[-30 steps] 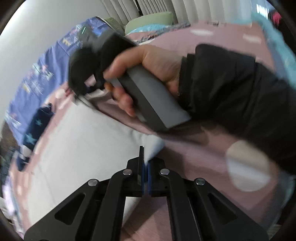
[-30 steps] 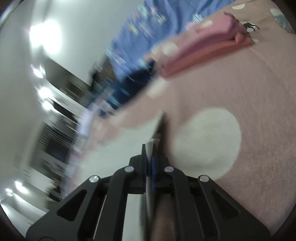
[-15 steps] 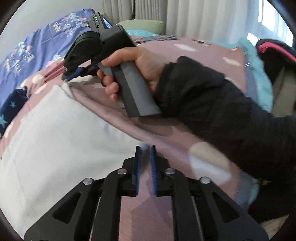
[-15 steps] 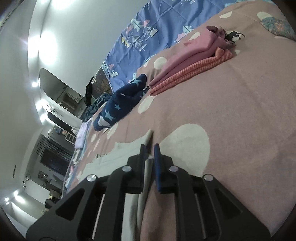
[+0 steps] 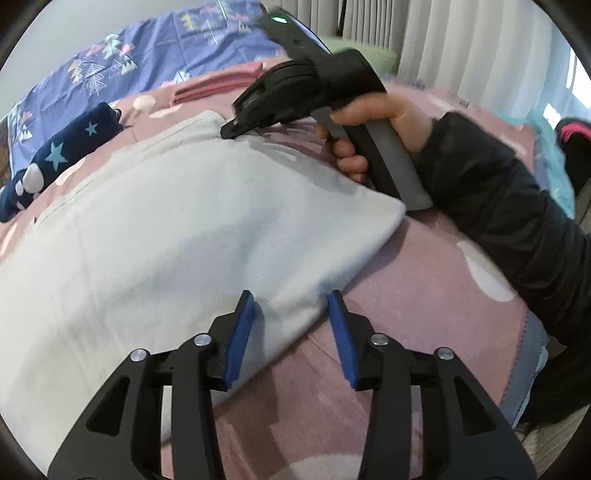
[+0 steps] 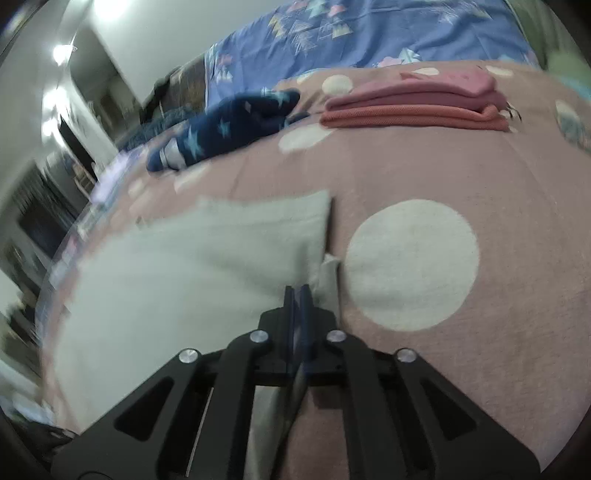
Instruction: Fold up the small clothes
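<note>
Where the pink bedspread (image 6: 461, 177) with its pale dots stretches across the bed, a light grey garment (image 5: 166, 229) lies flat, folded, its near edge running between the two grippers. Beyond it rest a navy star-print garment (image 6: 221, 129) and a folded stack of pink and coral clothes (image 6: 413, 103), set just beside each other. A blue quilt (image 6: 351, 33) with triangle motifs is bunched along the far side against a plain white wall. In the left wrist view, pale pleated curtains (image 5: 461, 44) hang at the far end of the room, with a green pillow partly hidden behind the right gripper's body. In the right wrist view, ceiling lights glare at the upper left above dark, blurred furniture. No writing or label can be read anywhere.

The left gripper (image 5: 293, 332) hovers with its blue-padded fingers apart, straddling the garment's near edge. The right gripper (image 6: 297, 291), held in a bare hand (image 5: 376, 122) with a black sleeve, has its fingers pressed together at the garment's corner; whether cloth is pinched between them cannot be told through the blur.
</note>
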A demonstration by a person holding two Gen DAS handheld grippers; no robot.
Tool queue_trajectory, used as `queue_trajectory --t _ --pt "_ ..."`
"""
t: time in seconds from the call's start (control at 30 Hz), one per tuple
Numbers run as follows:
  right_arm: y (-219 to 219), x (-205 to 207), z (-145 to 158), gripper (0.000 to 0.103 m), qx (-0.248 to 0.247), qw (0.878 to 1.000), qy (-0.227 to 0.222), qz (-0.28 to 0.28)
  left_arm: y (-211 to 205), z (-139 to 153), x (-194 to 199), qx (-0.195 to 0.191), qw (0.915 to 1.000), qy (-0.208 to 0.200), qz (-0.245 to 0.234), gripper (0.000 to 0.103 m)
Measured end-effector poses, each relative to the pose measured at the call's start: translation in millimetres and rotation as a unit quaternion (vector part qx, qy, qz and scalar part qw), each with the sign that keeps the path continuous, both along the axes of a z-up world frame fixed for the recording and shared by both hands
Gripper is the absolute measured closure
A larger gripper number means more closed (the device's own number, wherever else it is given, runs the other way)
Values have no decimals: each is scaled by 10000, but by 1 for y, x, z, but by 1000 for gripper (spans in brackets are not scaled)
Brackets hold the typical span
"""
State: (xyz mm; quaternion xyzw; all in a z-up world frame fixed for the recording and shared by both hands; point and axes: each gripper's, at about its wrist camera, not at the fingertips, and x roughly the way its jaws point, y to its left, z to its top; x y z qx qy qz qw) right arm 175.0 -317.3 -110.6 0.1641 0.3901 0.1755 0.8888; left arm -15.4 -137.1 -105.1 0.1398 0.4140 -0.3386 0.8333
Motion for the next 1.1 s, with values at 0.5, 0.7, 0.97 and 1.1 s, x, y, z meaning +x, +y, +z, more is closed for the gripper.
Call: queue_trajectory --t 0.5,0.7,0.97,1.1 --pt "64 -84 68 88 -949 9921 -804 126 218 26 -28 -1226 9638 -258 2352 44" --pt "242 -159 73 64 -2064 9389 -1706 2162 328 20 -39 -1479 9105 -439 3838 44" --pt "404 -236 10 62 -3310 8385 -2392 3607 381 13 -76 -1674 8912 -503 4185 44" --pt "429 -220 -15 59 -3945 8288 -2176 3319 398 10 -83 -1822 8865 -546 4219 44"
